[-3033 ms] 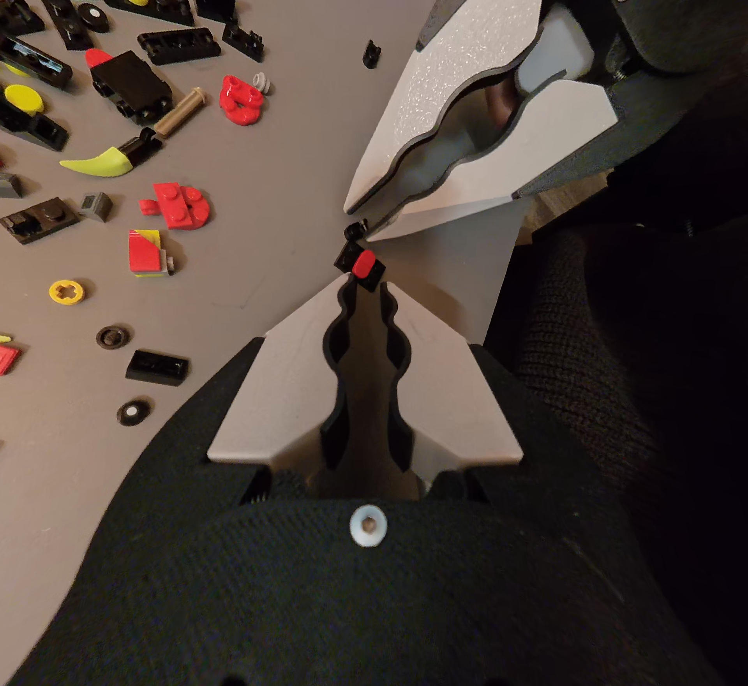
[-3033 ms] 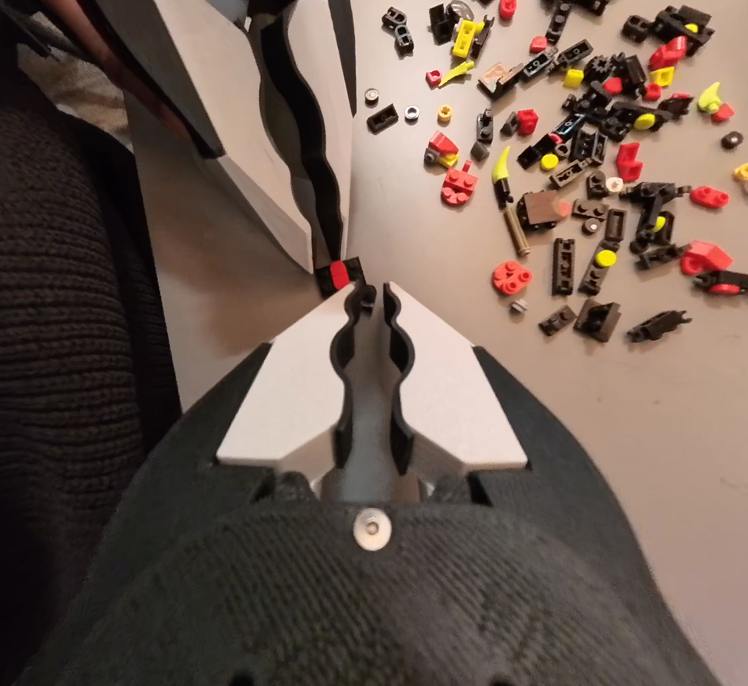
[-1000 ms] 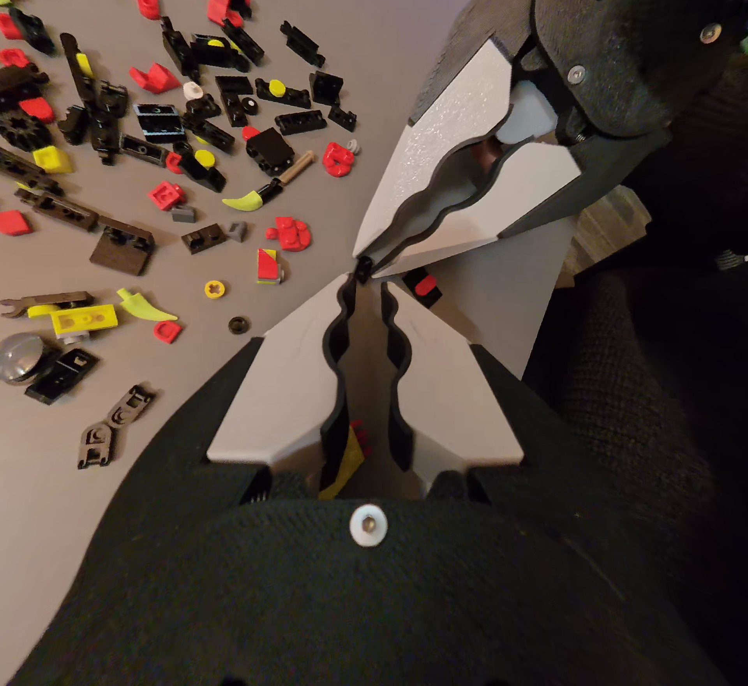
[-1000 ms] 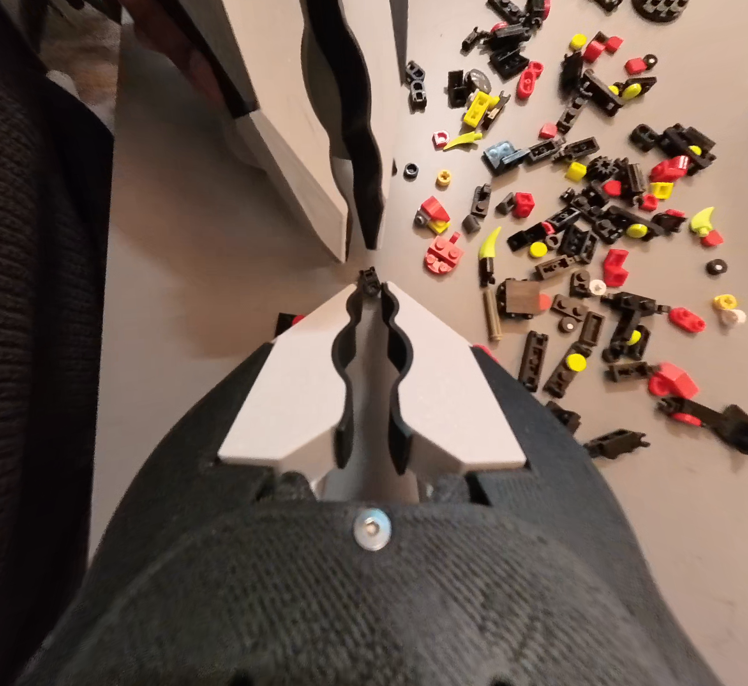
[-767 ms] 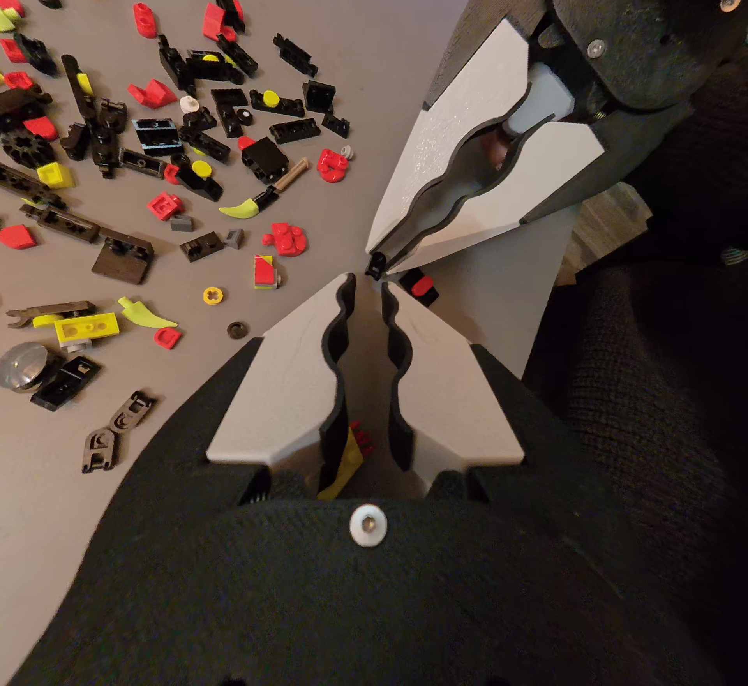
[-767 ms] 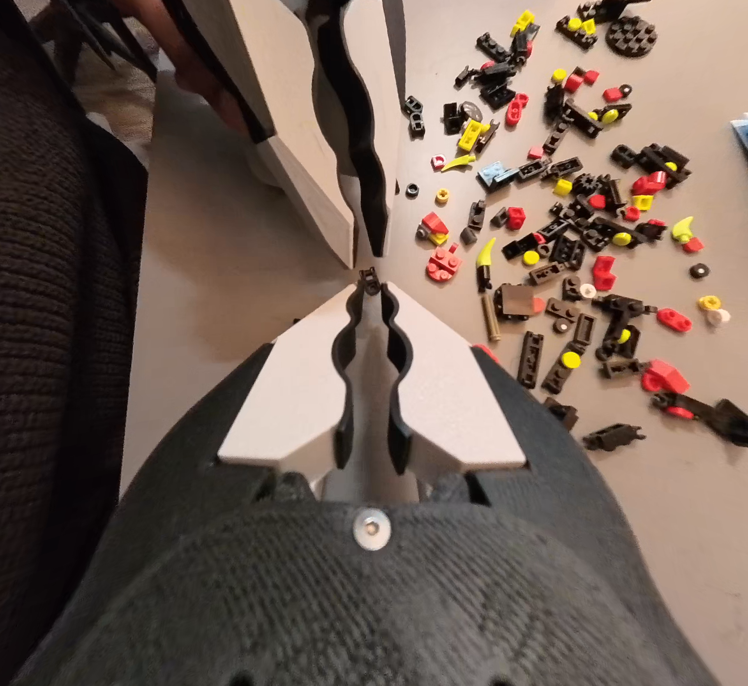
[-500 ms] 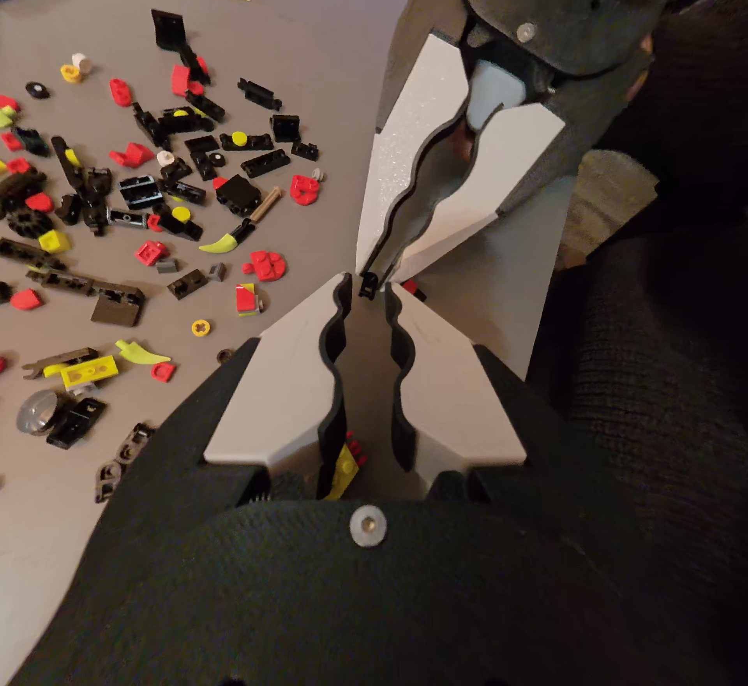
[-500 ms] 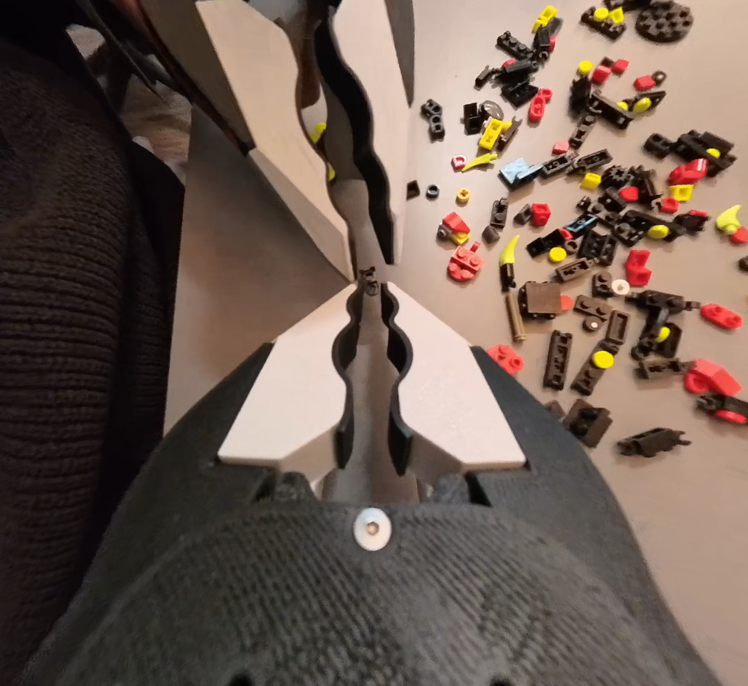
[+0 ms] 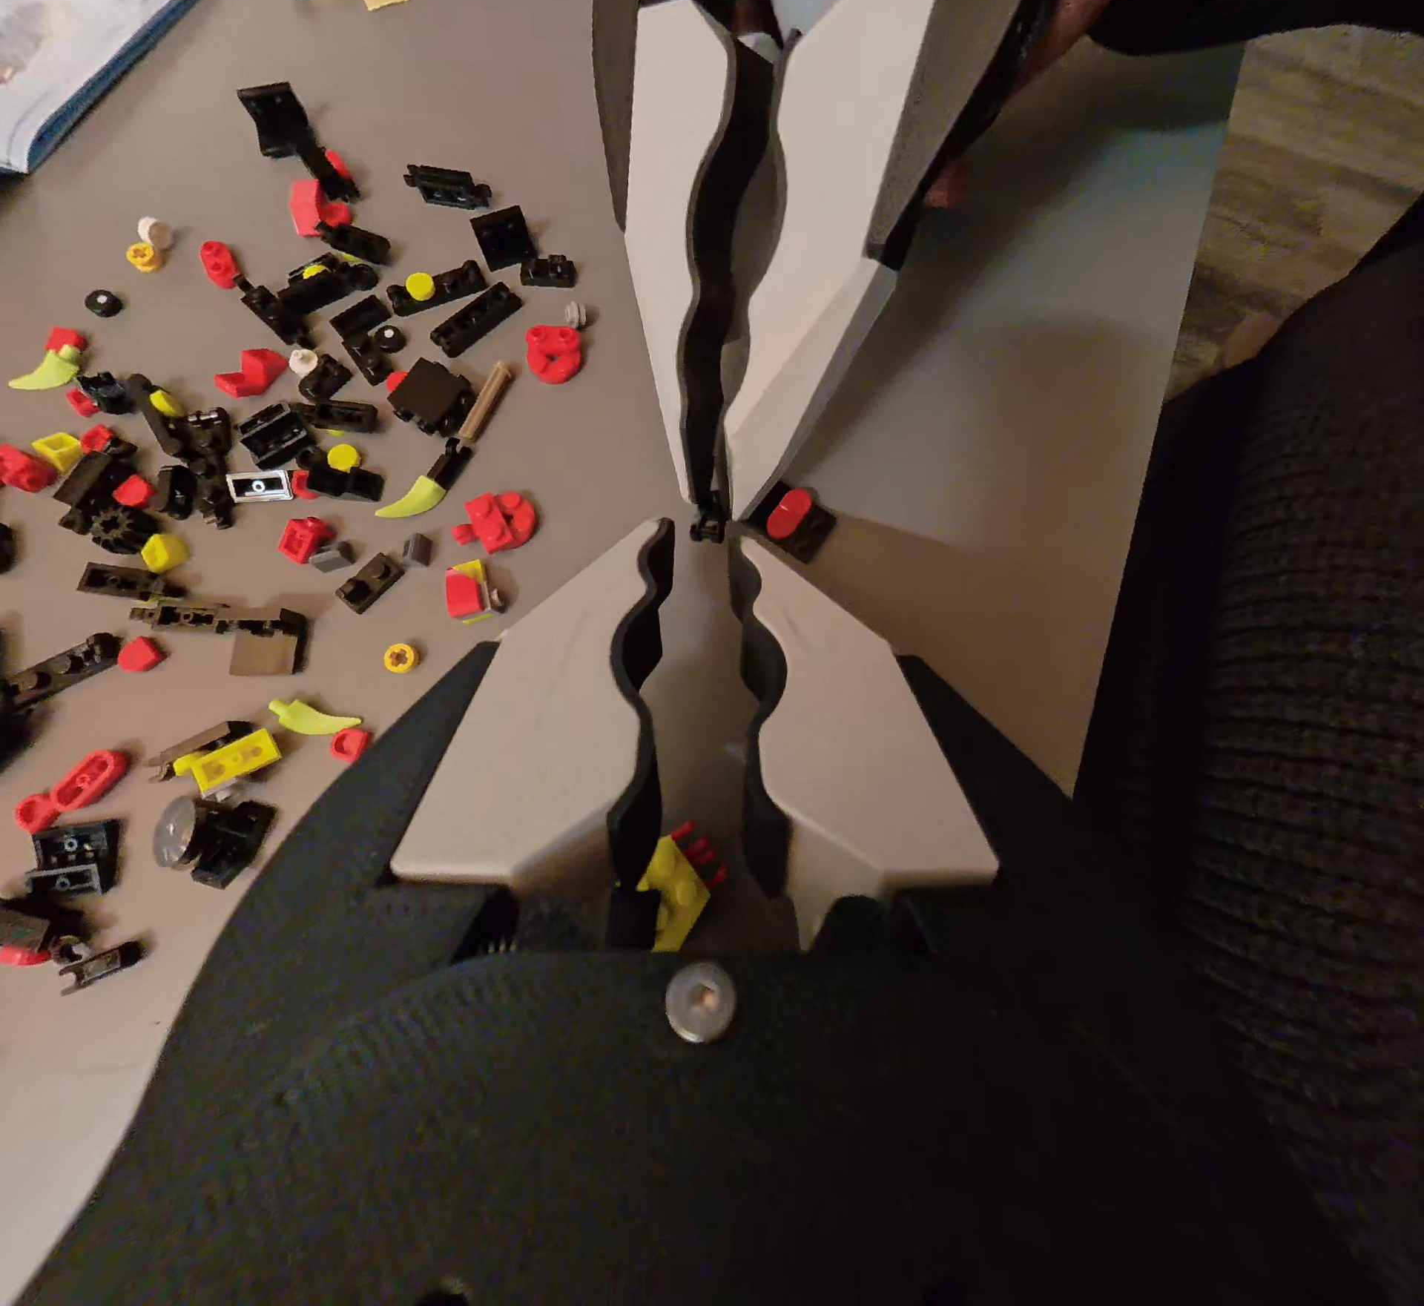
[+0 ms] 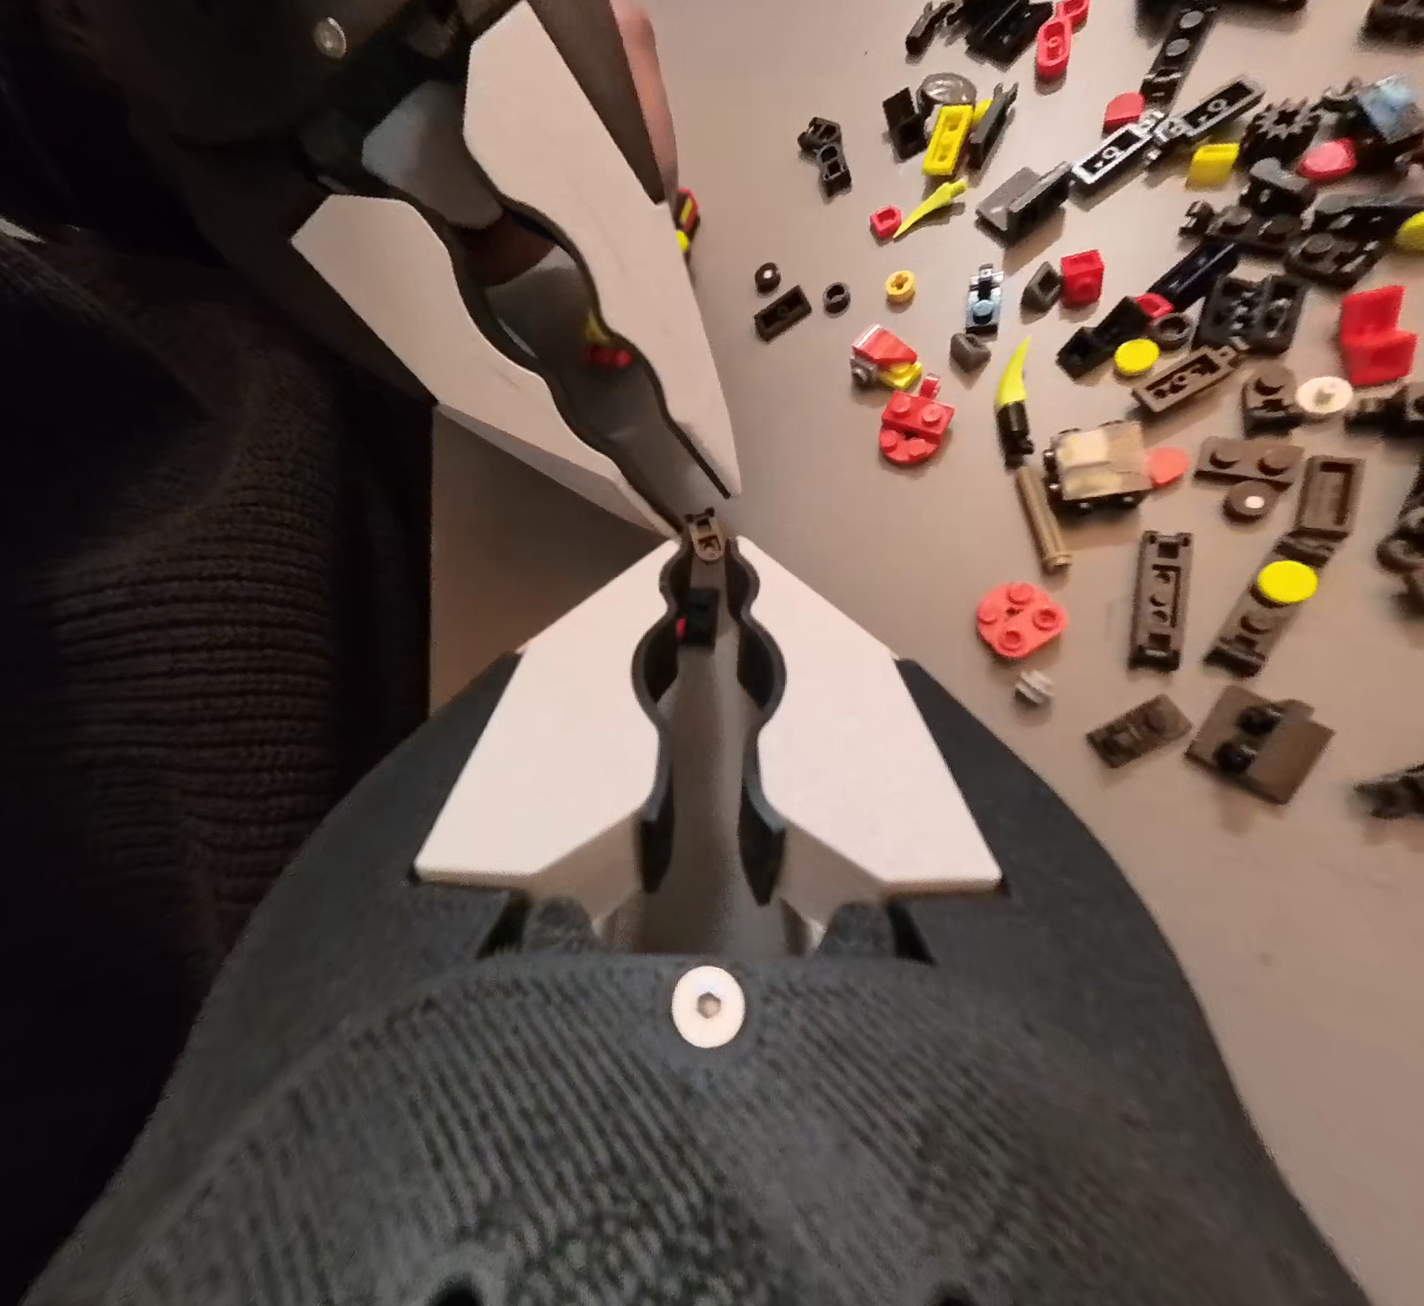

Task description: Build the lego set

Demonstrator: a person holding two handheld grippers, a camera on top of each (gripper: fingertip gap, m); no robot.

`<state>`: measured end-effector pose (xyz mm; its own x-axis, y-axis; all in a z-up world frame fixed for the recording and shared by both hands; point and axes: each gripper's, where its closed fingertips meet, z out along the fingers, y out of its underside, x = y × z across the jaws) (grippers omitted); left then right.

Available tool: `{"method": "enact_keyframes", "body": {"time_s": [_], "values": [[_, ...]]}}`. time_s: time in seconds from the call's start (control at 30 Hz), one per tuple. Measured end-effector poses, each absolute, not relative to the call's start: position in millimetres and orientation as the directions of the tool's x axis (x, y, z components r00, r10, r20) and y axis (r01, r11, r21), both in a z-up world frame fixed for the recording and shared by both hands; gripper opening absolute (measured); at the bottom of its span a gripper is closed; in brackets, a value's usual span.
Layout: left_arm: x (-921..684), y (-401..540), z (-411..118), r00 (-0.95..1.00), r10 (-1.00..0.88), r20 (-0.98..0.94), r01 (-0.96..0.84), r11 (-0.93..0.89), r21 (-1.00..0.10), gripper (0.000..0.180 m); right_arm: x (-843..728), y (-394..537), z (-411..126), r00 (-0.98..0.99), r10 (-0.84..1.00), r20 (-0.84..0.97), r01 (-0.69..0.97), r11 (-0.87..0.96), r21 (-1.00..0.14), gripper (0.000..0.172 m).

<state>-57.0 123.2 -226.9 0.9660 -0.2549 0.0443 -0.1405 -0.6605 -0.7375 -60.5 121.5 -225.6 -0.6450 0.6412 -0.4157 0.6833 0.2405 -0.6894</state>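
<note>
Right gripper (image 10: 705, 551) jaws pinch a small black clip piece (image 10: 703, 537) at frame centre; left gripper (image 9: 700, 537) jaws stand narrowly apart, bare, just below it.

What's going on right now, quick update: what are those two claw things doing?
Right gripper pinching a small black clip piece. Left gripper open, tips beside it. Black plate with red stud lying just beside. Loose bricks scattered left.

Your right gripper (image 10: 705, 552) has pale grey fingers with black wavy pads, and pinches a small black clip piece (image 10: 703, 537). The left gripper (image 9: 697, 537) matches it. A black plate with a red stud (image 9: 797, 518) lies on the grey counter (image 9: 963, 421) among black, red, yellow and lime bricks (image 9: 270, 421).
</note>
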Motion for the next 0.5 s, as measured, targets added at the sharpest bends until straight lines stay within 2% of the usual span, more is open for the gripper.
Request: {"method": "enact_keyframes", "body": {"time_s": [0.2, 0.5], "values": [[-56.2, 122.9, -225.7, 0.964, -0.266, 0.019, -0.165, -0.65, -0.742, 0.006, -60.9, 119.2, -218.6, -0.617, 0.605, -0.504, 0.714, 0.161, -0.681, 0.006], [-57.6, 121.7, -226.3, 0.966, -0.249, 0.075, -0.114, -0.665, -0.738, 0.006, -62.9, 119.6, -218.2, -0.597, 0.604, -0.528, 0.728, 0.132, -0.673, 0.008]]}}
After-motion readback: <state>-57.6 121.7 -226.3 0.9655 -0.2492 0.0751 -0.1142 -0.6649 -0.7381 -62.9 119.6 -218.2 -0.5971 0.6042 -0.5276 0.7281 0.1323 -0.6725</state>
